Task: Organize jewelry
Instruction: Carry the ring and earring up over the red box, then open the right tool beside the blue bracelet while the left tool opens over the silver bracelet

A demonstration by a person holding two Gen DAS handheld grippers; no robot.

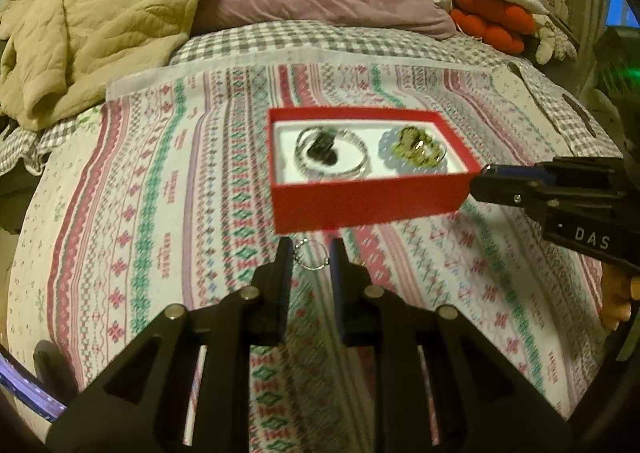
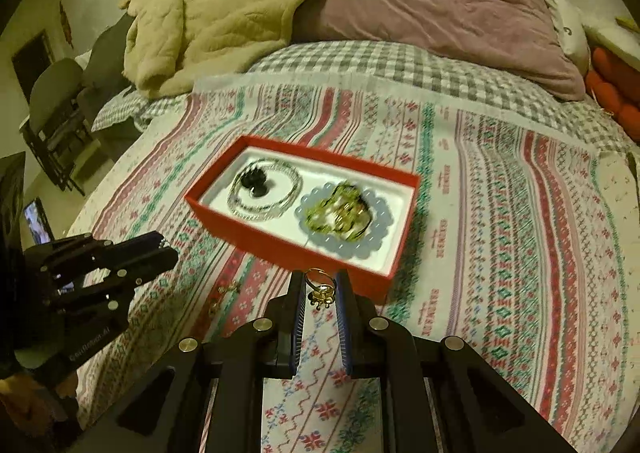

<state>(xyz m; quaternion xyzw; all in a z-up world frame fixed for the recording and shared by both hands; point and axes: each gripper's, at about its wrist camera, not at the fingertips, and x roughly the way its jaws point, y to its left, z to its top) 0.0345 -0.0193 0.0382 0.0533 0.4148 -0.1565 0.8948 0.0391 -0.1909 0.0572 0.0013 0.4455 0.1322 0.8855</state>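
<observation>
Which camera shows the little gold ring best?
The right wrist view: the gold ring sits close up between the right gripper jaws, before the red box. In the left wrist view the ring is not visible; only that gripper shows, side-on.

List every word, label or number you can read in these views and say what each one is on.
"DAS": white letters on the black body of the right gripper, seen from the left wrist.
Printing on the body of the left gripper, seen from the right wrist: too blurred to read.
Red word-like motifs woven into the patterned cloth: too small to read.
Red box: no lettering visible.
</observation>
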